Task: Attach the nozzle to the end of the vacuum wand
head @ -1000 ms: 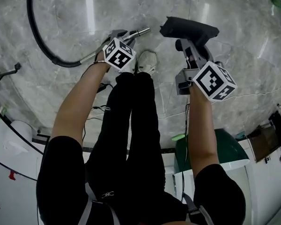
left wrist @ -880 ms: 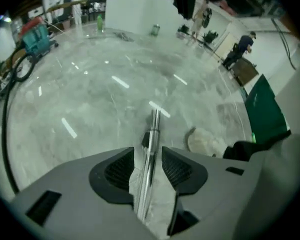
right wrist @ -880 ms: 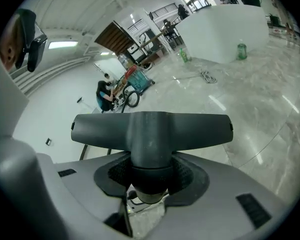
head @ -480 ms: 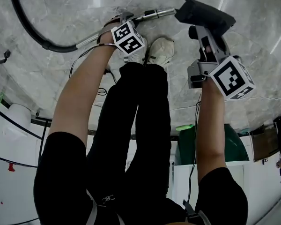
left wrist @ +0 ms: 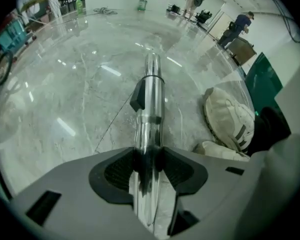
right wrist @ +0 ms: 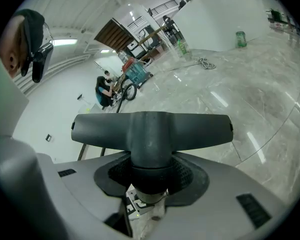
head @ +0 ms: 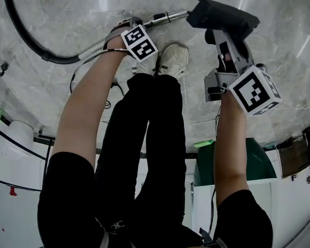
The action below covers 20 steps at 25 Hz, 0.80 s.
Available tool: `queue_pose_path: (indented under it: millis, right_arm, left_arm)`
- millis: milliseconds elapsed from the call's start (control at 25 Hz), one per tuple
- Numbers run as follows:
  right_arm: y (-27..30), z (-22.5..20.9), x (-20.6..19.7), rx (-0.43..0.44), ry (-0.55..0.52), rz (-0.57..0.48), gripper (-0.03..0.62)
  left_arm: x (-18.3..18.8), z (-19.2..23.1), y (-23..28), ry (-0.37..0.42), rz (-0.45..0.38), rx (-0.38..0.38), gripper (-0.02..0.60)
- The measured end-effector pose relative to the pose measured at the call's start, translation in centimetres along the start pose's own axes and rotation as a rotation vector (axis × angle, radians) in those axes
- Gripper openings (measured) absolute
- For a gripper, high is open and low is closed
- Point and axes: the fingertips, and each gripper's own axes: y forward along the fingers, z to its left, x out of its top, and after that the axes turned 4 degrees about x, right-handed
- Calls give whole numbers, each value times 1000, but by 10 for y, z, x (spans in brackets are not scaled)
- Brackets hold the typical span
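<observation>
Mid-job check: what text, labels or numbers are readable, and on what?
Nothing readable:
Left marker cube and right marker cube: square patterns, no letters.
White label beneath the nozzle: print too blurred.
Green container: label too small.
Vacuum wand: no print.

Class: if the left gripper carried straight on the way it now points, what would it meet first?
Most likely the floor. The left gripper, clamped on the wand, points steeply down at bare stone; the shoe lies off to the right. Depth is unclear.
</observation>
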Motion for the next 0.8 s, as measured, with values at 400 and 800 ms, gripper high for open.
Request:
queue_pose_path:
  millis: [400,800]
  right_arm:
    - [-8,-17,-2,23,57,-49,176]
    - [-9,-11,-10,92,111,-21,176]
  left_arm:
    - [0,-10,-16,55,-55,46,166]
    - [15,-24,-147,62,-352,-118,166]
